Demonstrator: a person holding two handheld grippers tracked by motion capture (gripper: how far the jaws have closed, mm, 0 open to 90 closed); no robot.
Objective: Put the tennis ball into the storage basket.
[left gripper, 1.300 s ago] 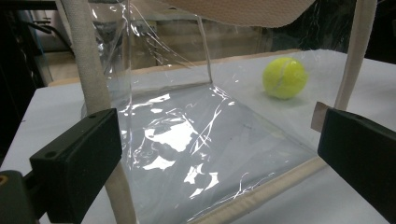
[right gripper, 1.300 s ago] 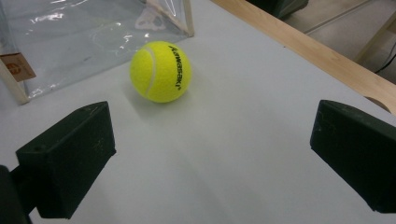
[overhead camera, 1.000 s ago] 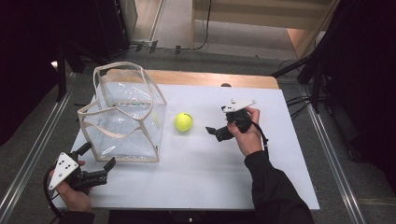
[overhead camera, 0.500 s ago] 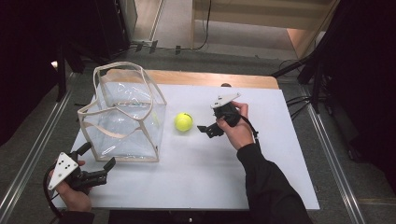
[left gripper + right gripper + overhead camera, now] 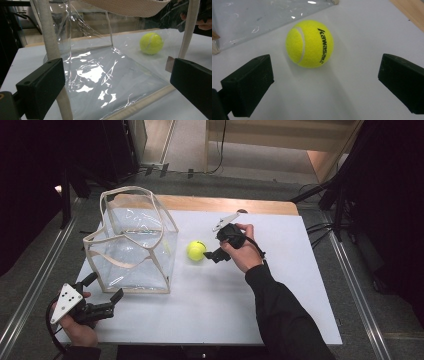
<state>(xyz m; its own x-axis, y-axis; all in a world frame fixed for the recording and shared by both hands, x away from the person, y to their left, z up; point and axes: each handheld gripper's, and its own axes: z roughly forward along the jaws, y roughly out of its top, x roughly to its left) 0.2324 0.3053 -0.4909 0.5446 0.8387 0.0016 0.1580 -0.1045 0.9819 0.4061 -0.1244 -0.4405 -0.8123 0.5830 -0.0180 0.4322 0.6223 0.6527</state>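
— While the high view puts the tennis ball [image 5: 196,250] on the white table [image 5: 280,295] beside the clear bag [image 5: 132,245], what's extra up close?

— "Kawasaki" lettering in the right gripper view! The right gripper [image 5: 214,255] gapes wide, empty, ball just ahead.

— And the left gripper [image 5: 102,292]?

— Wide open, empty, by the bag's near corner.

— Since before?

— Right one's moved closer; ball and left unmoved.
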